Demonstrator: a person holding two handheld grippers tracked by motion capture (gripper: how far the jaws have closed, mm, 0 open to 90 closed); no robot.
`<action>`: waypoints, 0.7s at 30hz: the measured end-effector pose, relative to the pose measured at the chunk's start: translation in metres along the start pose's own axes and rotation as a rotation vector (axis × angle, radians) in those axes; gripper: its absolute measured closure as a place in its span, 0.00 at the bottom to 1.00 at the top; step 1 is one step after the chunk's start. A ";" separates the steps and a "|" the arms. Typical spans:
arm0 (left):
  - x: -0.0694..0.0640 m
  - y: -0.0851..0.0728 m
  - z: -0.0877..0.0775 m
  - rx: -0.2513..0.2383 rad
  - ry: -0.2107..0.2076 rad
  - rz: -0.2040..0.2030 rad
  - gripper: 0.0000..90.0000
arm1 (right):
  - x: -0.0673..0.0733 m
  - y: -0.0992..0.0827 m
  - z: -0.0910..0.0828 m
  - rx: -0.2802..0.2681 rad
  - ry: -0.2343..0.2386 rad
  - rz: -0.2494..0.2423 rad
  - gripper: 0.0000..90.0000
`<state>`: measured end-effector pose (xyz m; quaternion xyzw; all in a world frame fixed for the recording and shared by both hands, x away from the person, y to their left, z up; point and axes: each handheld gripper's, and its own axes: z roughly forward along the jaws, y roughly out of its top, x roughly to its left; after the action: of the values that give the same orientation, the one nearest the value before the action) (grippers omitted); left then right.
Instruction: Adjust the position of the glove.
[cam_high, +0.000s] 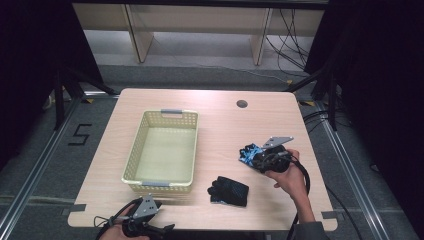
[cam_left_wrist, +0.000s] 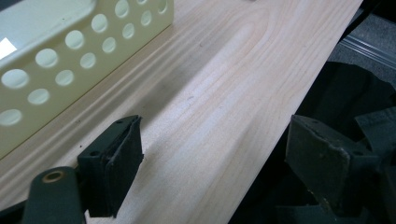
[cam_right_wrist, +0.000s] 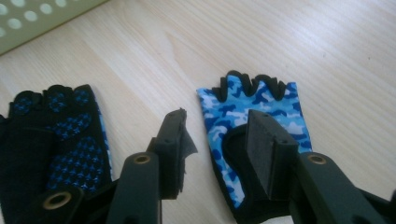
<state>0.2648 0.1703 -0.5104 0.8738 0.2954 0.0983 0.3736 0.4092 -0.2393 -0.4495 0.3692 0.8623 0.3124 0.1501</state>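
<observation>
Just beneath right tool (cam_right_wrist: 215, 144), camouflage glove (cam_right_wrist: 261, 100)

A light wood-grain table (cam_high: 210, 107) with rounded corners stands on a grey floor (cam_high: 200, 75), a round cable hole (cam_high: 242, 104) near its far right. Metal rails (cam_high: 30, 185) run along the floor at left and right. Black curtains (cam_high: 35, 55) darken both sides. Beyond the far edge stands pale wooden furniture (cam_high: 140, 35), with cables (cam_high: 290, 40) trailing at far right. A "5" (cam_high: 80, 134) marks the floor at left.
</observation>
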 end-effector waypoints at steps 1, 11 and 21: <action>0.000 0.000 0.000 -0.005 -0.003 0.004 0.20 | 0.001 -0.002 0.002 0.007 -0.001 0.026 0.66; -0.001 0.000 0.001 -0.006 -0.003 -0.004 0.20 | -0.010 -0.014 0.019 0.070 0.003 0.024 0.69; -0.001 -0.001 0.001 0.000 -0.001 -0.012 0.20 | -0.010 -0.015 0.028 0.078 0.004 0.004 0.69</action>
<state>0.2638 0.1692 -0.5114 0.8722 0.3003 0.0954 0.3743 0.4214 -0.2427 -0.4803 0.3760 0.8734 0.2797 0.1330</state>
